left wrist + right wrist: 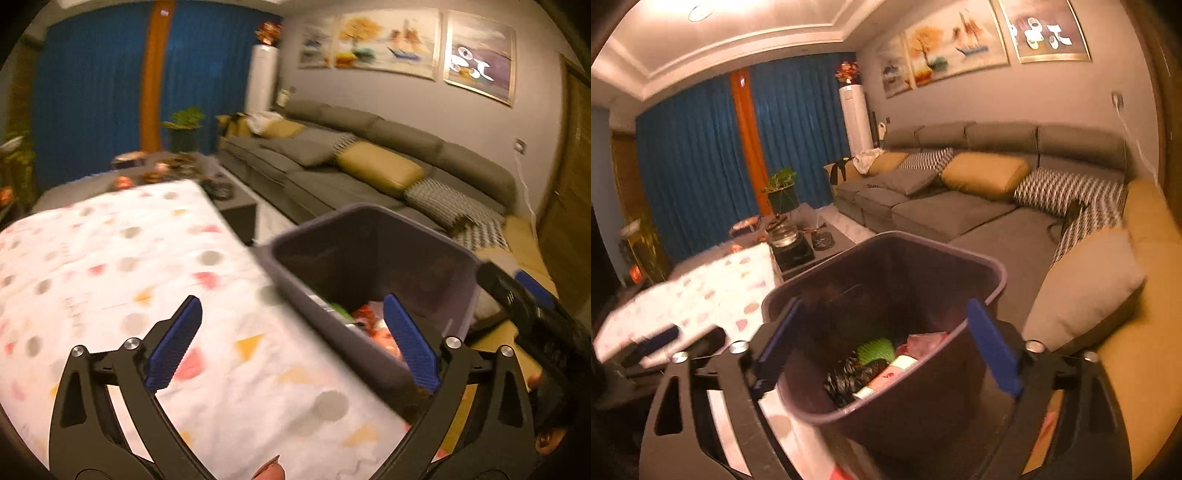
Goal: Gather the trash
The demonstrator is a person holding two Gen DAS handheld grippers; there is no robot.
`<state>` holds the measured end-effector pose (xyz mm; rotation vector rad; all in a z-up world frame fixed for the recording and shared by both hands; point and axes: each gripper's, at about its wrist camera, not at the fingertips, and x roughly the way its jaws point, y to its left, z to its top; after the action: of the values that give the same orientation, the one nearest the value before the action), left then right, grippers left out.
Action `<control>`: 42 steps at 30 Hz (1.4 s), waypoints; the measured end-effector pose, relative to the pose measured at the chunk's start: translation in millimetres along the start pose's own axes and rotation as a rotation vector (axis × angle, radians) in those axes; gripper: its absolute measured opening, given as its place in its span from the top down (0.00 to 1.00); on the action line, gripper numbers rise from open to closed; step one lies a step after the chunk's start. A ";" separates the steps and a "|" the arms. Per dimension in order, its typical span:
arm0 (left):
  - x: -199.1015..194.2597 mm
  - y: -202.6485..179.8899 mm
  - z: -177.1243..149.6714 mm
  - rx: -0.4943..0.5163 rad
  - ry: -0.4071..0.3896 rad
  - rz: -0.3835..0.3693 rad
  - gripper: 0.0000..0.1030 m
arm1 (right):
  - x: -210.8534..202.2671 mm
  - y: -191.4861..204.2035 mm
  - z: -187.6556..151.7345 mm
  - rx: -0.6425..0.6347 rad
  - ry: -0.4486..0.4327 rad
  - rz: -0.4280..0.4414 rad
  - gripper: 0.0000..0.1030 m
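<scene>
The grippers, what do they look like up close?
The left gripper and the right gripper look alike: black plastic arms with cut-out holes, shiny silver bolts at the joints, and two flat blue ribbed pads for fingers. No cables or sleeves show.

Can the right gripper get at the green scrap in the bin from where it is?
Probably yes. The right gripper is open right over the bin, whose mouth has no lid, and the green scrap lies on top of the trash, uncovered.
</scene>
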<state>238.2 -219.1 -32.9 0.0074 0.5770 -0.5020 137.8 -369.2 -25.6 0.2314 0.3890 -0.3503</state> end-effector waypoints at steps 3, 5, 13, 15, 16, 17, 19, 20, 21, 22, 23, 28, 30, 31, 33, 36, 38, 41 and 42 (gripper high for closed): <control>-35.0 9.4 -8.0 -0.025 -0.044 0.079 0.06 | -20.6 12.4 -9.3 -0.054 -0.015 -0.028 0.05; -54.1 12.5 -13.1 -0.023 -0.061 0.117 0.06 | -34.7 20.6 -16.0 -0.082 -0.030 -0.036 0.05; -134.7 23.8 -43.7 -0.008 -0.102 0.237 0.06 | -95.1 51.0 -35.1 -0.139 -0.053 -0.005 0.05; -154.6 28.0 -50.8 -0.014 -0.115 0.247 0.06 | -109.3 55.2 -39.3 -0.141 -0.053 -0.002 0.05; -161.5 28.9 -53.8 -0.014 -0.120 0.251 0.06 | -117.7 57.0 -41.5 -0.142 -0.056 0.002 0.05; -171.1 30.0 -58.2 -0.014 -0.121 0.259 0.06 | -124.4 58.4 -43.4 -0.144 -0.058 0.006 0.05; -181.4 30.4 -62.1 -0.013 -0.117 0.260 0.06 | -138.4 60.5 -47.0 -0.144 -0.062 0.000 0.05; -186.0 31.0 -63.5 -0.016 -0.117 0.257 0.06 | -145.3 61.1 -48.9 -0.142 -0.066 -0.005 0.05; -191.4 31.9 -65.9 -0.022 -0.116 0.256 0.06 | -153.1 61.4 -50.3 -0.138 -0.070 -0.007 0.05; -195.4 32.4 -67.3 -0.027 -0.115 0.254 0.06 | -157.9 62.2 -51.9 -0.137 -0.072 -0.008 0.05; -199.3 33.0 -69.2 -0.032 -0.114 0.250 0.06 | -163.8 63.2 -53.0 -0.137 -0.076 -0.007 0.05; -219.7 35.6 -77.4 -0.052 -0.120 0.237 0.06 | -182.9 66.1 -60.4 -0.151 -0.079 -0.003 0.05; -226.6 37.6 -81.1 -0.054 -0.127 0.235 0.06 | -190.2 67.1 -62.6 -0.151 -0.082 0.002 0.05; -229.1 37.8 -82.6 -0.054 -0.127 0.234 0.06 | -192.5 67.8 -63.3 -0.150 -0.084 0.004 0.05; -233.2 37.5 -84.1 -0.053 -0.125 0.232 0.06 | -197.6 67.2 -65.1 -0.149 -0.086 0.007 0.05; -238.1 36.4 -85.4 -0.050 -0.130 0.229 0.06 | -202.3 69.1 -66.7 -0.151 -0.087 0.008 0.05; -240.8 35.5 -86.2 -0.052 -0.134 0.224 0.06 | -204.3 69.7 -66.3 -0.156 -0.091 0.007 0.05; -243.3 35.5 -86.5 -0.051 -0.138 0.219 0.06 | -206.4 71.2 -66.1 -0.156 -0.095 0.010 0.05; -244.0 35.2 -86.9 -0.052 -0.138 0.217 0.06 | -207.1 71.3 -66.6 -0.156 -0.096 0.010 0.05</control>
<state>33.0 -65.1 17.2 -0.0142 0.4474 -0.2740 -36.8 -225.4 9.7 0.0639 0.3182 -0.3184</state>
